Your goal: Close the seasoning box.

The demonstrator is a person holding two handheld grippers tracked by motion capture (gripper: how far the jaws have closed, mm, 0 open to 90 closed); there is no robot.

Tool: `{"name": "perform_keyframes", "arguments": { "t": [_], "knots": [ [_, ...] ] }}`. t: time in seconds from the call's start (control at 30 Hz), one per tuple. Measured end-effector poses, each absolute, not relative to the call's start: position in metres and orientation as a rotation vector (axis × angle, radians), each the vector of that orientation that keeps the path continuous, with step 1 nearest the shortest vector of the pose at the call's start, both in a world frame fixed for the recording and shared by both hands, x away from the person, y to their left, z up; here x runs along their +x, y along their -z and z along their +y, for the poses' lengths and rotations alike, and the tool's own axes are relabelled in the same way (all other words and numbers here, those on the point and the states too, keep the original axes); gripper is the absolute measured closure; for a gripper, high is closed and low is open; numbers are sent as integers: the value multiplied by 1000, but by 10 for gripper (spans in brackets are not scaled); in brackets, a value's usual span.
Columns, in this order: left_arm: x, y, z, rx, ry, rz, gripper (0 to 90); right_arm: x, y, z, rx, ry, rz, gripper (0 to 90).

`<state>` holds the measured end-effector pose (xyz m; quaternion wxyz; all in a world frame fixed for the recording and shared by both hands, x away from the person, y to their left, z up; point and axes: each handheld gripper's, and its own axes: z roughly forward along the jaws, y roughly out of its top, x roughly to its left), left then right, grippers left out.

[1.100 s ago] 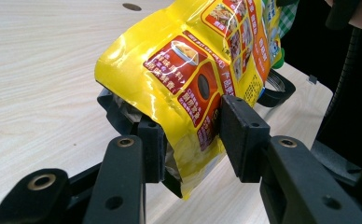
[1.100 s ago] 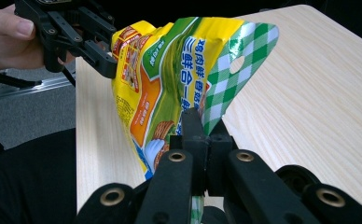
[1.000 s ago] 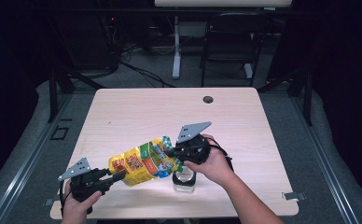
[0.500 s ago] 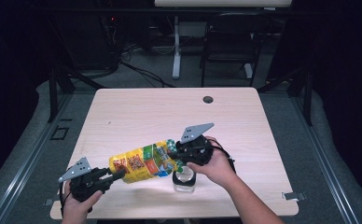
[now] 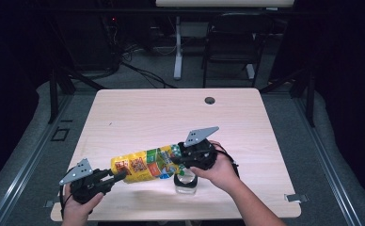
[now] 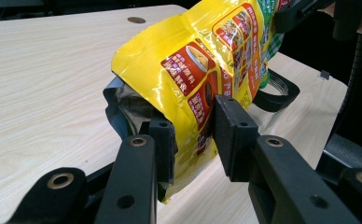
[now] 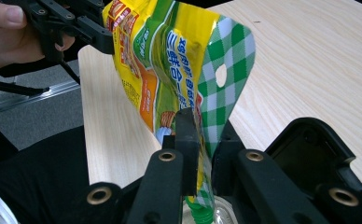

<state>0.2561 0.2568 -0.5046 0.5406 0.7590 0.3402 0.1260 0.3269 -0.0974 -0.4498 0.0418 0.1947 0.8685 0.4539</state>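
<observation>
A yellow and green snack bag (image 5: 145,165) hangs stretched between my two grippers, just above the table. My left gripper (image 5: 119,176) holds its bottom end; in the left gripper view the pads (image 6: 235,126) press into the yellow foil (image 6: 202,60), and the jaws have just been closing on it. My right gripper (image 5: 178,160) is at the green checked top end (image 7: 226,60). Its jaws have just been opening: the thin edge still runs between the right gripper (image 7: 205,140) pads, with a slim gap beside it. A clear jar (image 5: 186,182) stands under that end.
The light wooden table (image 5: 171,117) has a round cable hole (image 5: 210,100) near its far edge. The jar's black rim (image 6: 274,91) shows behind the bag. Chairs and cables stand on the floor beyond the table.
The bag lies a little flatter and more stretched than before. The gap between the right gripper's jaws has widened. Both hands have stayed about where they were.
</observation>
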Motion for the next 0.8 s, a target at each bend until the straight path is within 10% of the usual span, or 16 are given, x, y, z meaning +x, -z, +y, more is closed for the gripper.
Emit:
{"name": "perform_keyframes", "arguments": {
  "t": [0.8],
  "knots": [
    [257, 494, 257, 1843, -300, 781, 703, 317, 458, -118, 616, -1551, 2575, 878]
  ]
}}
